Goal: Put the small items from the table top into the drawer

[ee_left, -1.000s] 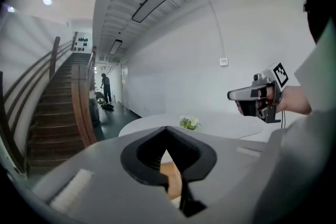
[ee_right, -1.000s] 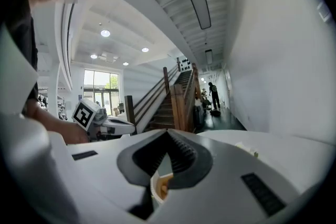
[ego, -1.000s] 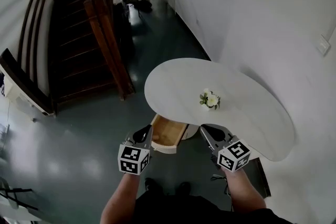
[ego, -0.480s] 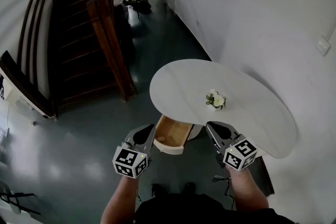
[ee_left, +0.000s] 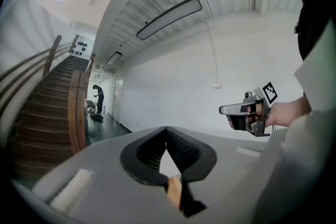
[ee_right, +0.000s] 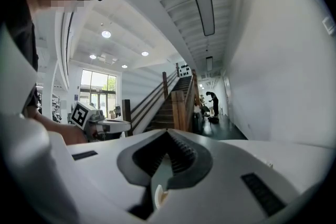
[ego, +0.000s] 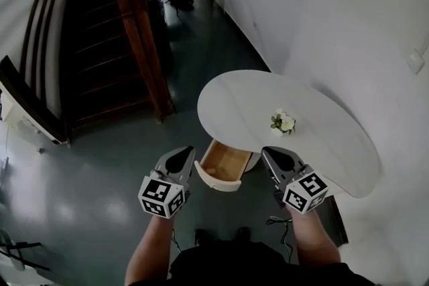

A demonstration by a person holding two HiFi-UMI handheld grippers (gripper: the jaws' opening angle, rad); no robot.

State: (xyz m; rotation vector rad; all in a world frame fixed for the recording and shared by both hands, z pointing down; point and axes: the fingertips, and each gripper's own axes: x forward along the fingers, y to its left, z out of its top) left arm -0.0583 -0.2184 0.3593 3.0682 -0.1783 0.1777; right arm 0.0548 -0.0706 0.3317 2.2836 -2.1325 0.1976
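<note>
Both tongs are shut and empty: the left tongs have their pads pressed tip to tip with nothing between them, and the right tongs look the same. Each hangs in the air just in front of the table, one to either side of the drawer, touching neither.

Progress: the drawer stands pulled out from under the near edge of the table, open to view. Its wooden floor looks mostly bare; one pale speck lies near the front wall (item or glare, I cannot tell). On the table top I see only a small bunch of flowers, sitting near the middle, well apart from both tongs. If that bunch counts as a small item, it is left to move; otherwise the top looks cleared and closing the drawer would remain.

Hidden or unclear: the back of the drawer runs under the table top, so its far contents are out of sight. Both tong cameras point off across the room and show neither table surface nor drawer.
</note>
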